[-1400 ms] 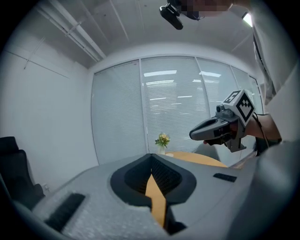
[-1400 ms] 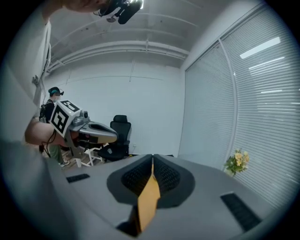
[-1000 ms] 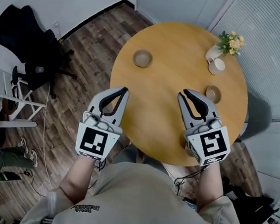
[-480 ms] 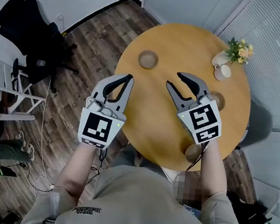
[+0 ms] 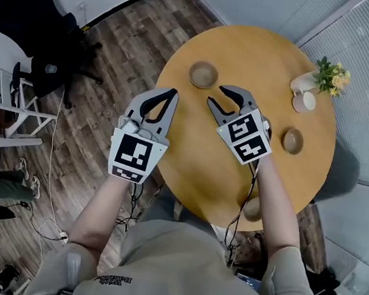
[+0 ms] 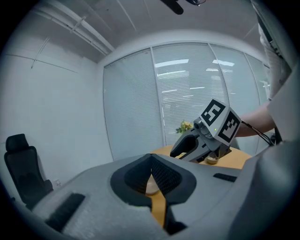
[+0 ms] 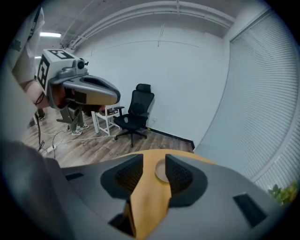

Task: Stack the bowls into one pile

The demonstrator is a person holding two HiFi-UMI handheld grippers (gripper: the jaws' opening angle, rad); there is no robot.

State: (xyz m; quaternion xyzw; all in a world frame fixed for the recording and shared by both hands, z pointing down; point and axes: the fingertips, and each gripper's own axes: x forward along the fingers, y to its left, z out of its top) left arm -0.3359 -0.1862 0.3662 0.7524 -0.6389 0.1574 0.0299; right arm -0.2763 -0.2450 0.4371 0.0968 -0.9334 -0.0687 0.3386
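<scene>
While right gripper (image 5: 217, 96) hangs open near far bowl (image 5: 203, 74) | left gripper (image 5: 170, 95) closed, empty | risk: jaw nudges rim, bowl skids off table (image 5: 247, 52) edge.

Soft, even indoor light, fairly bright, with faint shadows. Ceiling lights glare as pale bars on the blinds (image 6: 187, 89). Both gripper views bulge, with black corners. The near bodies of the left gripper (image 6: 151, 161) and right gripper (image 7: 153, 163) are blurred. The head view is sharp.

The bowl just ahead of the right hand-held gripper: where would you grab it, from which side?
I'd pinch the rim of the bowl on its near side, one jaw inside, one outside, from above: it sits upright. The right hand-held gripper is open.
</scene>
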